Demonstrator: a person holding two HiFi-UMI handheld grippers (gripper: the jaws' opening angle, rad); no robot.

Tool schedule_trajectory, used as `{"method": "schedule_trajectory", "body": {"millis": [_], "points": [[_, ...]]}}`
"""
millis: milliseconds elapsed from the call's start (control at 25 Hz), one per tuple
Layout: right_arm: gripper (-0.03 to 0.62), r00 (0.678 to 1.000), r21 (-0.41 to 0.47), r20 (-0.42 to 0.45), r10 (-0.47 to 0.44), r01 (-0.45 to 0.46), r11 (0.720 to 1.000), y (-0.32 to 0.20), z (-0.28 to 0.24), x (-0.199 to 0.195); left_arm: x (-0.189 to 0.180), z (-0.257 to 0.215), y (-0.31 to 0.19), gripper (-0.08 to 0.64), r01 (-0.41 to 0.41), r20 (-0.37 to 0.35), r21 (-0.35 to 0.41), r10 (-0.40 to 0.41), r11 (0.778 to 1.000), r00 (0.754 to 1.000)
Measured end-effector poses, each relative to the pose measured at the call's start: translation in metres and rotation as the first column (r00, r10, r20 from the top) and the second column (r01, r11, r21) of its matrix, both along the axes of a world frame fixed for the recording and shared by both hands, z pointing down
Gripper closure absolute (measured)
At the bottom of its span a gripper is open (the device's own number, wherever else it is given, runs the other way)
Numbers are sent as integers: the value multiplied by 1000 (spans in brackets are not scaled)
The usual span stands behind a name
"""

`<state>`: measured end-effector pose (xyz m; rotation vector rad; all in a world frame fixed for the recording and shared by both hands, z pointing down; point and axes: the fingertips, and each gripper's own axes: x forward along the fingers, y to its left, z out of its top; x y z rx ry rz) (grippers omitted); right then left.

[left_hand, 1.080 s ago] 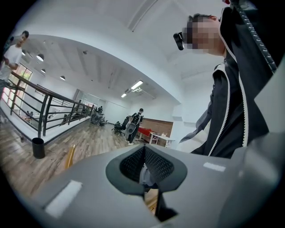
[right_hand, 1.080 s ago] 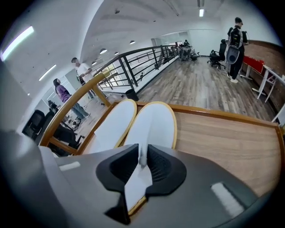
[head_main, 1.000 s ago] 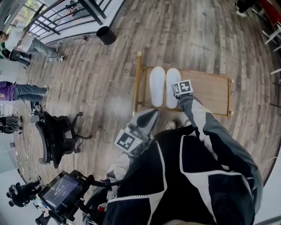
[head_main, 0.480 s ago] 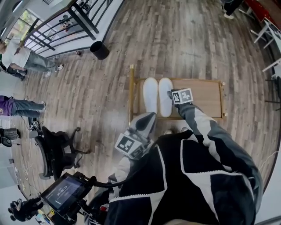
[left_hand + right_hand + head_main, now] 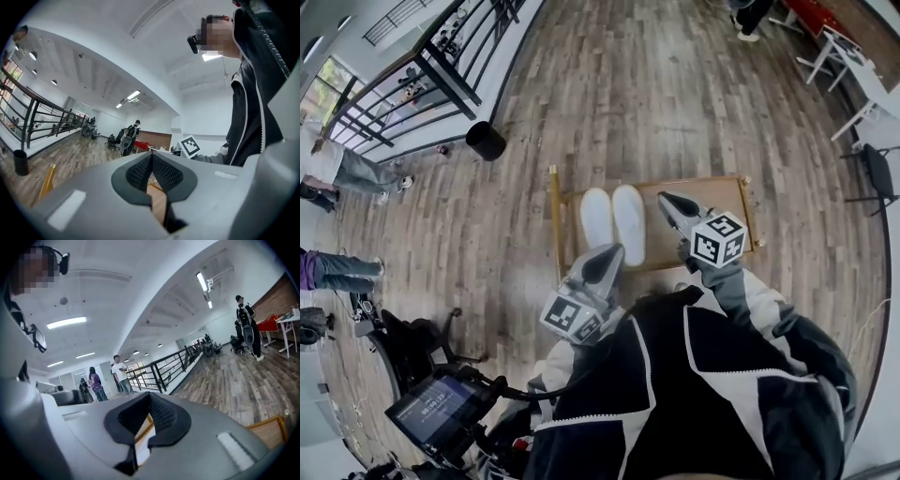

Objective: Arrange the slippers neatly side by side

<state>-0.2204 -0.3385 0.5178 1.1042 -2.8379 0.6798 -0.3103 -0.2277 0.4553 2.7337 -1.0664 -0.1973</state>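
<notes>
Two white slippers, one and the other, lie side by side, touching, on the left part of a low wooden rack in the head view. My right gripper hangs in the air above the rack, to the right of the slippers and apart from them. Its jaws have just closed and hold nothing. My left gripper floats near my body over the rack's front edge, pointing level. It is shut with nothing in it.
A black bin stands on the wood floor beyond the rack's left end, near a black railing. An office chair and people are at the left. White tables and a chair stand at the far right.
My right gripper has risen from beside the right slipper and now sits high over the rack. The left gripper lifted a little. Both slippers stay in place.
</notes>
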Motion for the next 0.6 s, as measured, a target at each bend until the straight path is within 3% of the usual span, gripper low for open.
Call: {"method": "schedule_trajectory", "body": {"millis": [240, 400, 600], "points": [[591, 998, 241, -42, -40, 49, 969, 67, -59, 10, 6, -6, -1, 540, -22, -6, 16, 22, 1000, 1000], [591, 998, 264, -63, -22, 38, 964, 92, -59, 15, 15, -7, 2, 540, -54, 4, 19, 54, 998, 999], [591, 998, 261, -59, 13, 3, 965, 86, -56, 24, 16, -7, -2, 540, -65, 15, 26, 65, 998, 998]]}}
